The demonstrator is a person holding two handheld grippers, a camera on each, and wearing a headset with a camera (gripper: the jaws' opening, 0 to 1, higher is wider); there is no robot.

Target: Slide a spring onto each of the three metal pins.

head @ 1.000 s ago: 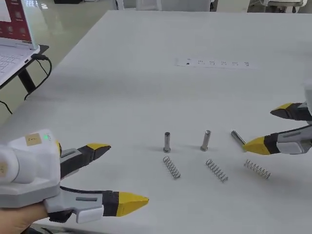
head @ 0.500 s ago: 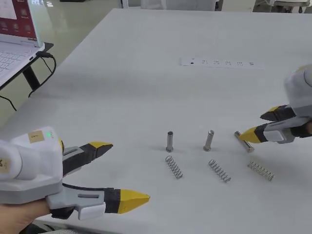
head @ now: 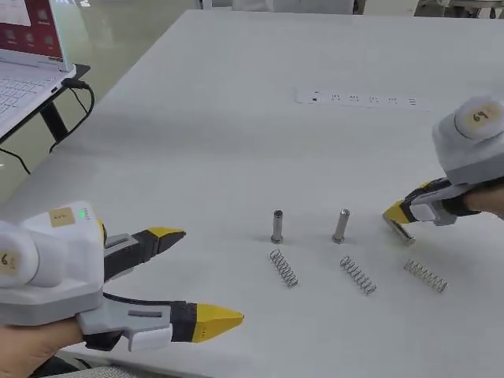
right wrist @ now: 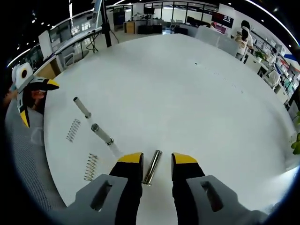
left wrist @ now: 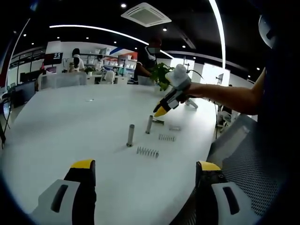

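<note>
The right tongs (head: 396, 214) have come in from the right side and dropped to the pin (right wrist: 152, 166) that lies flat on the surface (head: 236, 142). A second ago their tips stood wide apart, one held high and one just beside the pin's near end. Half a second ago they had drawn closer together at the pin. Now the tips have narrowed to a small gap and sit on either side of the pin, with a sliver of space visible on each side.
</note>
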